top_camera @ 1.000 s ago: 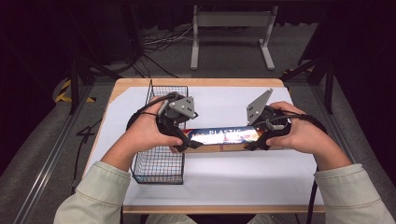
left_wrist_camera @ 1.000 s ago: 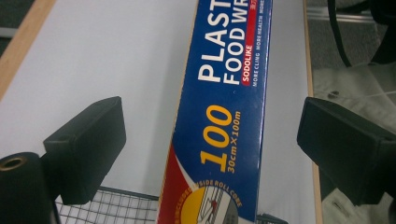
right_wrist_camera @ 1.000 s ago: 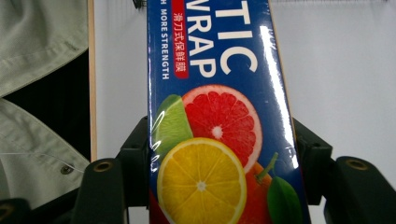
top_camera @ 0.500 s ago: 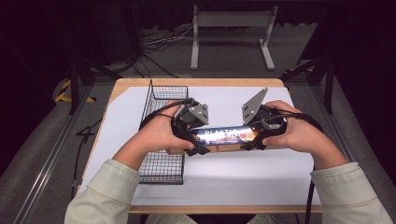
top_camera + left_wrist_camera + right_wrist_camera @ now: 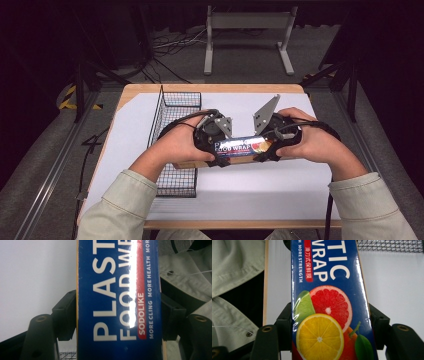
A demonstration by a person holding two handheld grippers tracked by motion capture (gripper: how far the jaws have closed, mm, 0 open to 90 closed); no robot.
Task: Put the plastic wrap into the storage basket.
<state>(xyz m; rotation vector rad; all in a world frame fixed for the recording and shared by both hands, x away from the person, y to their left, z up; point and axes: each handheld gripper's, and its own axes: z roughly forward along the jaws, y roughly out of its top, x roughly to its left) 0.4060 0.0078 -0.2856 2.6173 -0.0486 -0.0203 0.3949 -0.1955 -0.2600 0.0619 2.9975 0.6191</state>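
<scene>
A long blue plastic food wrap box (image 5: pixel 240 146) is held level above the white table between both grippers. My left gripper (image 5: pixel 218 154) is shut on its left end; in the left gripper view the black jaws press both sides of the box (image 5: pixel 117 300) with its white lettering. My right gripper (image 5: pixel 264 150) is shut on the right end, where the box (image 5: pixel 327 315) shows citrus fruit pictures between the jaws. The box hovers just right of the wire basket (image 5: pixel 172 145).
The black wire basket stands on the left half of the white table sheet (image 5: pixel 250 195), under my left forearm. A wooden table edge (image 5: pixel 210 88) runs along the back. A grey metal stand (image 5: pixel 248 30) is on the floor beyond the table.
Both grippers have carried the box a little toward the person and slightly right, and the box has tilted its printed face more toward the camera.
</scene>
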